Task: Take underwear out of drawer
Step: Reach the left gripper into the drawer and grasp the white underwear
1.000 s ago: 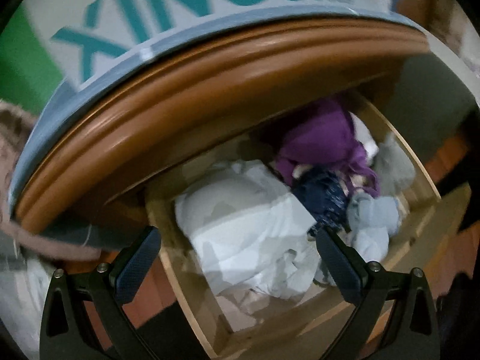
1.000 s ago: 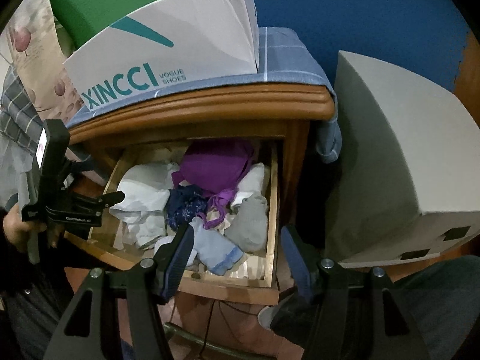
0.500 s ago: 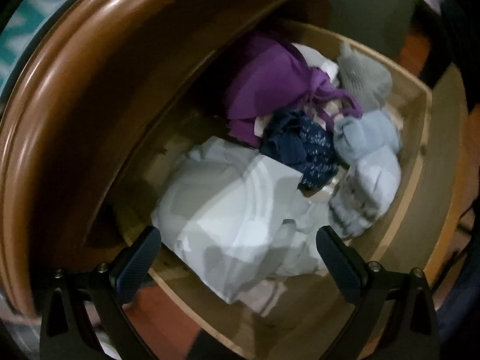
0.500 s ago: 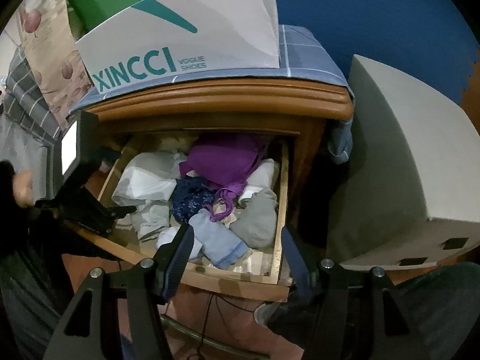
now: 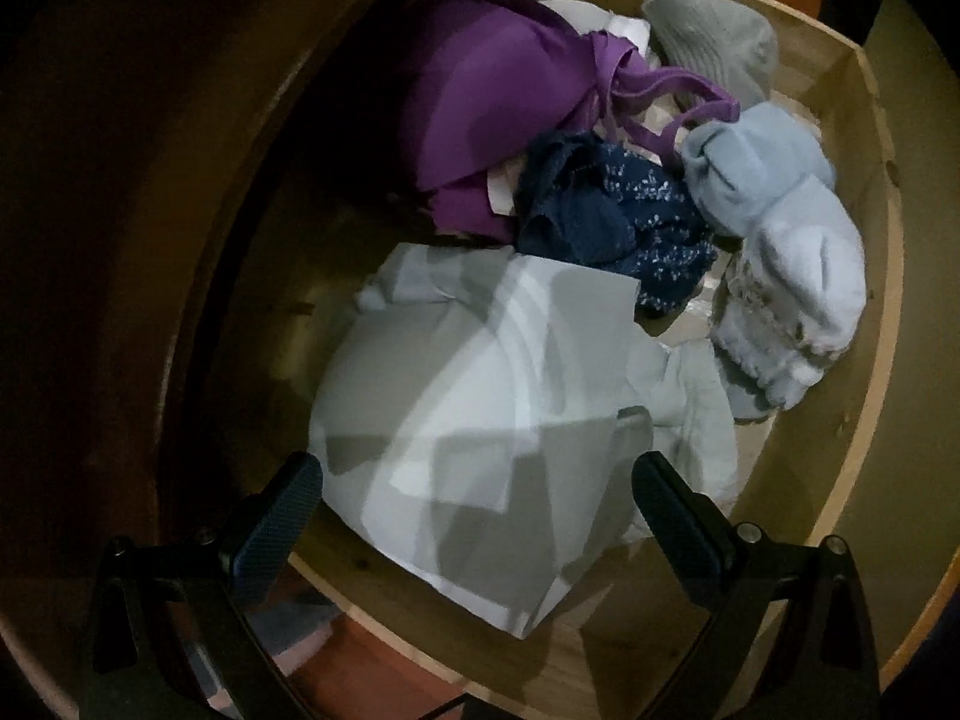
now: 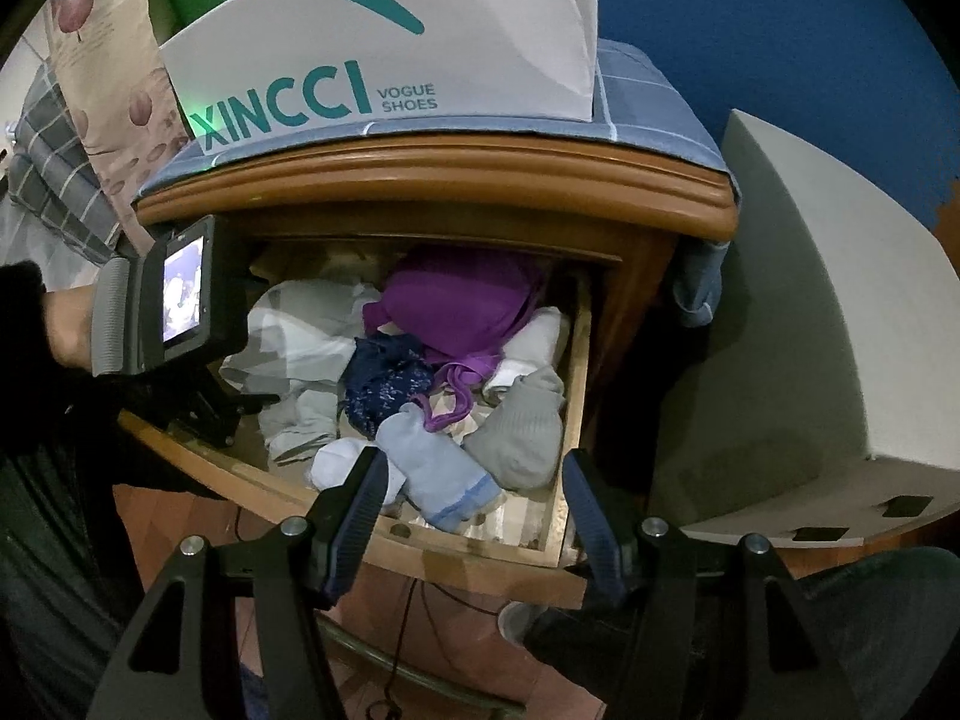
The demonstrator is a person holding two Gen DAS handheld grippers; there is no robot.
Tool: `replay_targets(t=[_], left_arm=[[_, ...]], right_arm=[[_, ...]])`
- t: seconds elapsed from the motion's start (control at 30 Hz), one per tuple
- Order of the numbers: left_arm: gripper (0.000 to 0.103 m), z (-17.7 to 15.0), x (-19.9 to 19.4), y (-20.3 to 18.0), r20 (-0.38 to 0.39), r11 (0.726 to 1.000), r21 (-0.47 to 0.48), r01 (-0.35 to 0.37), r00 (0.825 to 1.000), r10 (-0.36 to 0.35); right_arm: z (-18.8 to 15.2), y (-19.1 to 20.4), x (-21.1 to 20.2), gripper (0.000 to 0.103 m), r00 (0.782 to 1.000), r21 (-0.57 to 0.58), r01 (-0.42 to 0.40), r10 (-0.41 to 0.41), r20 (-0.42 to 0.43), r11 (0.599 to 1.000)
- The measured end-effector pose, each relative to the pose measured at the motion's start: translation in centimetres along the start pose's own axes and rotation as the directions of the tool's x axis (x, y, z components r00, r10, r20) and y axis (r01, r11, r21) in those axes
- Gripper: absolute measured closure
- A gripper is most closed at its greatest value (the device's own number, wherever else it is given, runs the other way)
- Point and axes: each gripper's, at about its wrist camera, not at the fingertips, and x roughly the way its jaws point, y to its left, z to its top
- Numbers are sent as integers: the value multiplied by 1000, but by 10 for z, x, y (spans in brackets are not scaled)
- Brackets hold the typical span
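Blue-walled corner, open drawer [image 6: 564,396] crammed with clothes: navy patterned underwear [image 5: 612,222] mid-pile beside purple garment [image 5: 486,102]; left gripper [image 5: 474,498] wide, empty, poised above for picking; right gripper [image 6: 468,498] wide, empty, clear.

Purple bra [image 5: 498,102], navy white-speckled underwear [image 5: 606,216], pale blue socks [image 5: 774,228], grey sock [image 6: 522,426].

Open pale wooden drawer [image 6: 576,420], crowded with cloth, entered from above

From the right wrist view, the brown wooden nightstand top [image 6: 432,174] overhangs the drawer's back at 12 o'clock. The left claw [image 5: 474,504], jaws apart, stands over the folded white-and-grey cloth [image 5: 480,396] at 9 o'clock. Purple underwear [image 6: 462,306], dark blue patterned fabric [image 6: 384,378] and pale blue socks [image 6: 432,468] fill the middle; bare striped lining [image 6: 510,516] shows at 6 o'clock.
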Motion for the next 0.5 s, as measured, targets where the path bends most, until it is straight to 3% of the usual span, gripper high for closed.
replay_targets(t=[0.17, 0.4, 0.5], left_arm=[[0, -1, 13, -7, -3, 999, 45, -21, 1000, 22], [1, -5, 14, 2, 29, 1000, 14, 8, 1000, -8], [10, -13, 14, 18, 56, 999, -32, 27, 998, -25]], right_arm=[[-1, 1, 9, 41, 999, -7, 7, -7, -33, 1000], [-3, 4, 10, 41, 998, -21, 14, -16, -57, 1000], [-4, 6, 9, 41, 998, -31, 15, -17, -62, 999]])
